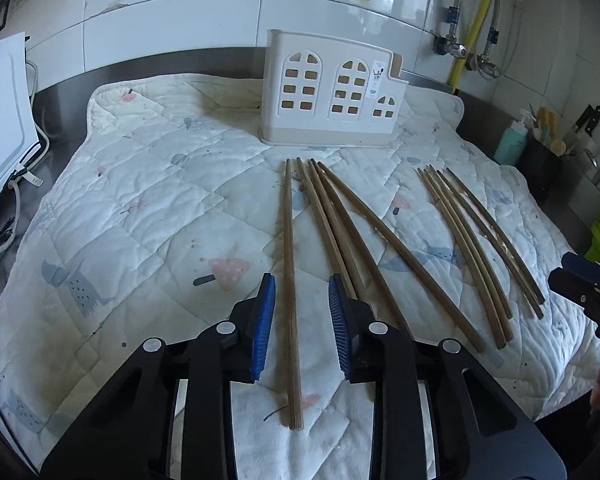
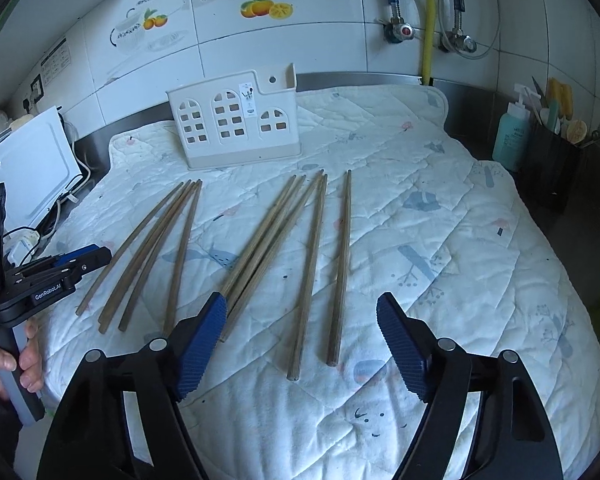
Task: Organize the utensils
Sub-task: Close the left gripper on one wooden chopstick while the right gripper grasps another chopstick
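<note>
Several brown wooden chopsticks lie in loose groups on a white quilted mat. Behind them stands a white utensil holder with window-shaped cutouts. My left gripper hovers low over the leftmost single chopstick, which lies between its blue pads with a gap on each side. My right gripper stands wide open over the two rightmost chopsticks, touching neither. The right wrist view shows the left gripper at the far left, its handle held by a hand. The right gripper's tip shows at the left wrist view's right edge.
A white appliance with cables sits left of the mat. At the right stand a teal bottle and a black caddy of tools. A tiled wall with a yellow pipe and valves rises behind.
</note>
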